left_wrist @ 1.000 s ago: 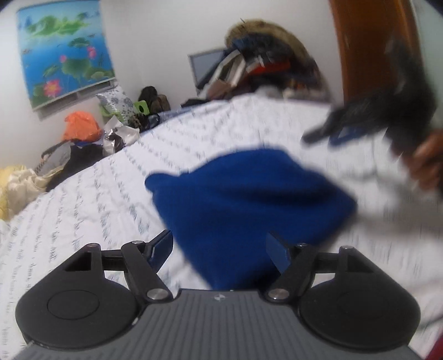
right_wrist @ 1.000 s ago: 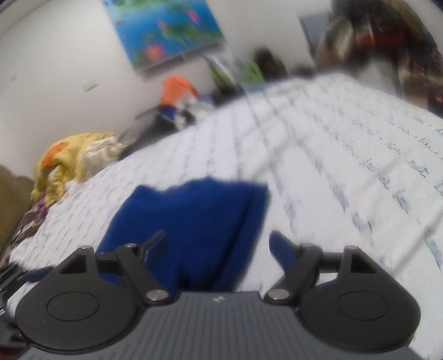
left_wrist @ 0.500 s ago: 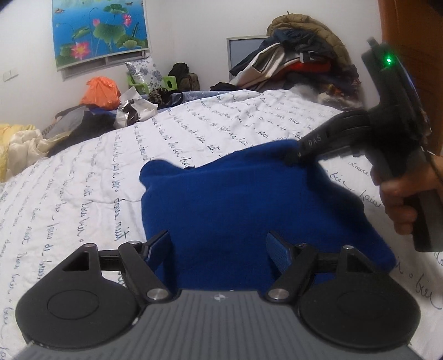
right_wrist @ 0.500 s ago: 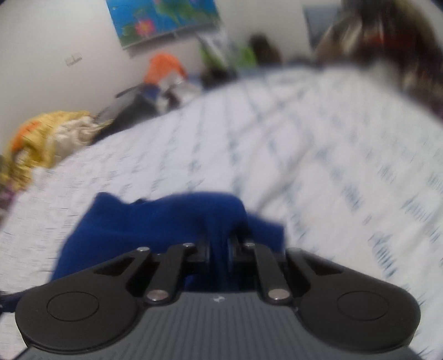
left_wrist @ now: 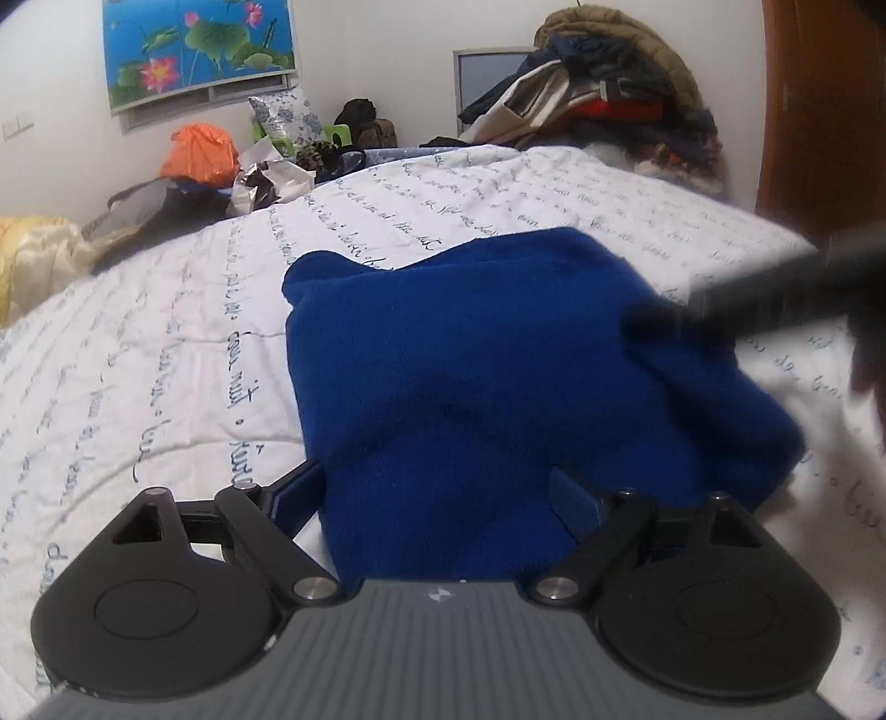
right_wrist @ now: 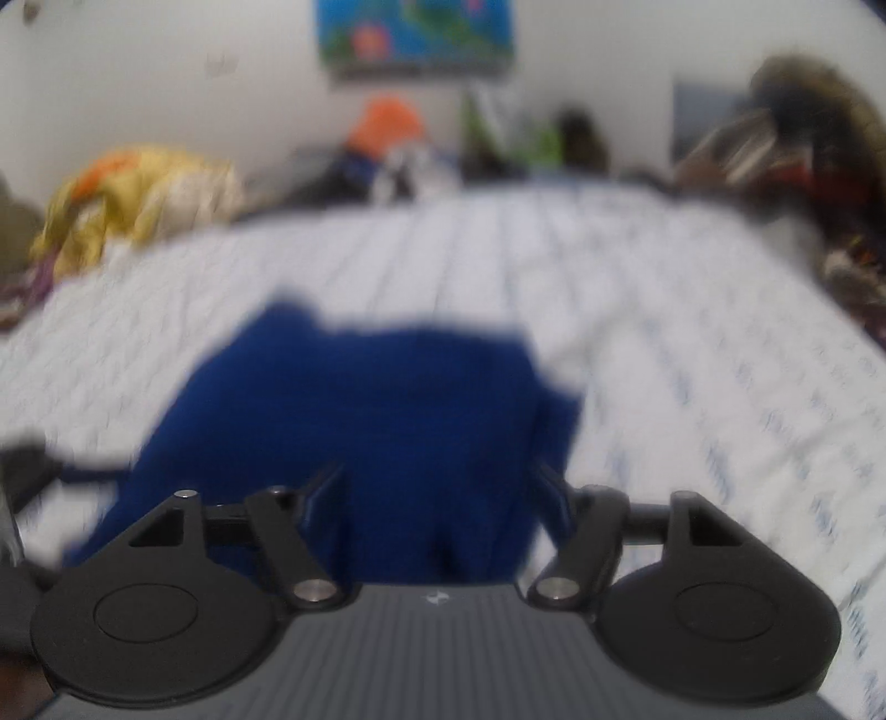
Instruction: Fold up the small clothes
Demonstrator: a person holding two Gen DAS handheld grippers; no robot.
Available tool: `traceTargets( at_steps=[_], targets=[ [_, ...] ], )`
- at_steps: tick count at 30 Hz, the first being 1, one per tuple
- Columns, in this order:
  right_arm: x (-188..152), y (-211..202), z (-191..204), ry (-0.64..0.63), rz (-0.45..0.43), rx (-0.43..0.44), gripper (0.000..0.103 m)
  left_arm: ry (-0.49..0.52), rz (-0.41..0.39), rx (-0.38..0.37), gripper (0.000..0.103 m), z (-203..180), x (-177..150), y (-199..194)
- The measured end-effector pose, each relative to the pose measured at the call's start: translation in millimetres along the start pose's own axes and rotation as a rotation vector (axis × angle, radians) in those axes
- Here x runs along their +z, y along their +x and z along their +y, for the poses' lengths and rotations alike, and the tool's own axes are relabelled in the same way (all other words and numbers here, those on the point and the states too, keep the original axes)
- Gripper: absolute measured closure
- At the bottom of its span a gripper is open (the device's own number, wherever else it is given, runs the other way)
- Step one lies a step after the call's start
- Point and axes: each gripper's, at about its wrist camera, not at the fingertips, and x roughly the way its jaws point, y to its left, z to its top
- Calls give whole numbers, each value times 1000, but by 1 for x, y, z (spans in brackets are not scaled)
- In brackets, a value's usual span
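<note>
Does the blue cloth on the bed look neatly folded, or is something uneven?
Not quite neat. The blue cloth lies on the white bedsheet with a wavy far edge and one rounded corner sticking out at its far left. Nothing looks torn or spilled.

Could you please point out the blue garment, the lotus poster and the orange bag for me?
blue garment [left_wrist: 487,376]: left wrist view, middle of its top surface.
lotus poster [left_wrist: 199,50]: left wrist view, centre of the print.
orange bag [left_wrist: 199,152]: left wrist view, its front.
</note>
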Motion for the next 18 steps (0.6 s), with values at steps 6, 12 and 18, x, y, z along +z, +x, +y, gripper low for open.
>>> traceTargets(
  at_steps=[6, 12, 18],
  targets=[
    [-19, -17, -28, 195, -68, -112, 21, -83, -53, 34, 1, 31, -4, -17],
    [-31, -29, -31, 239, -2, 80, 21, -344, 12, -127, 3, 73, -9, -9],
    [-45, -24, -24, 254, 28, 165, 21, -367, 17, -217, 14, 67, -12, -3]
  ],
)
